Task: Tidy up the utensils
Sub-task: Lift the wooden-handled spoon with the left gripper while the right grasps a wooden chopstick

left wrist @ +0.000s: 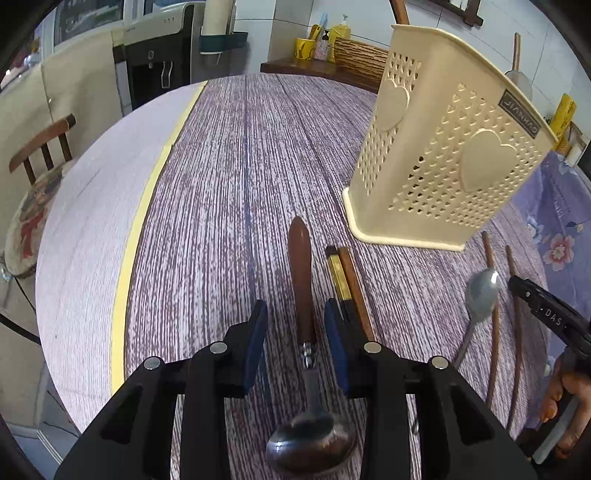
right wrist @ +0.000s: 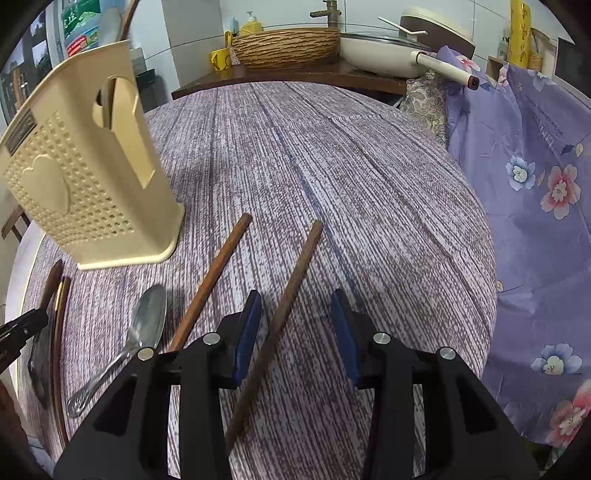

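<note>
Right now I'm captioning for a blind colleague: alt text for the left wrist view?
The open left gripper straddles a wooden-handled metal spoon lying on a purple wood-grain tablecloth. Behind stands a cream perforated plastic utensil holder; dark chopsticks lie alongside.

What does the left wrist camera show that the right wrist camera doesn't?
Only the left wrist view shows the wooden-handled spoon in full, lying between the open left tongs, plus a wooden chair and a water dispenser.

Only the right wrist view shows the pan with its lid, the faucet, and one brown chopstick between the open right tongs, untouched.

Both show the cream utensil holder, the metal spoon, the brown chopsticks, the table and the floral cloth.
</note>
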The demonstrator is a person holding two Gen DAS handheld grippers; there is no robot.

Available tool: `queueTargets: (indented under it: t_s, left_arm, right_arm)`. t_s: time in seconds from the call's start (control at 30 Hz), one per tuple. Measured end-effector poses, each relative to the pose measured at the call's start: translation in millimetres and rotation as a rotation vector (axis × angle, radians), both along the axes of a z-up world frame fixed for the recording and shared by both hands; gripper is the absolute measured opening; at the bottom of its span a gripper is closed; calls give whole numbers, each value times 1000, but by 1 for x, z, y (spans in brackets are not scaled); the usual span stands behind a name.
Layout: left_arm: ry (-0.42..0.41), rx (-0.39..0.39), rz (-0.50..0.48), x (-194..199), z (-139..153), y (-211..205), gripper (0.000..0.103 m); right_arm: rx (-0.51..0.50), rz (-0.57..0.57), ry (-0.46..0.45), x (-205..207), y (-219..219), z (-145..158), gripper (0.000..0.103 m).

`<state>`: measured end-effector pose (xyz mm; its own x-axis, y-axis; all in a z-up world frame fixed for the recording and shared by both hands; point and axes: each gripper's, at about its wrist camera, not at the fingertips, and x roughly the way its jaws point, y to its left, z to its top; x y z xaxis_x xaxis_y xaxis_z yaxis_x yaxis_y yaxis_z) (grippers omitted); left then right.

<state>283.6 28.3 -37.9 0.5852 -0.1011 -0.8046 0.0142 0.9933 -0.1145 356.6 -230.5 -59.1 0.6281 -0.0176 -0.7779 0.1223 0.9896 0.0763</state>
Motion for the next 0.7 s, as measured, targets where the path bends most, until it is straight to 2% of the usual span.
queueTargets:
  t_s: [0.17,0.27,0.37,0.5,0.7]
  left_arm:
    - [9,61,1,20,2,-6,32]
    - [18,96,-6,29,2,-11,32]
    - [12,147,-6,39,1,-15,26]
    - [21,142,10,45,1,-12,16]
    - [34,104,22,53,1,-5,16]
  right_arm:
    - [-17,-34,14,18,-1,0,25]
    - [-34,-44,19,25,3,0,23]
    - [-45,-42,22,29,6,0,17]
    - [-47,-40,23,32,7,0,12]
    - [-48,-35,25,33,10,0,11]
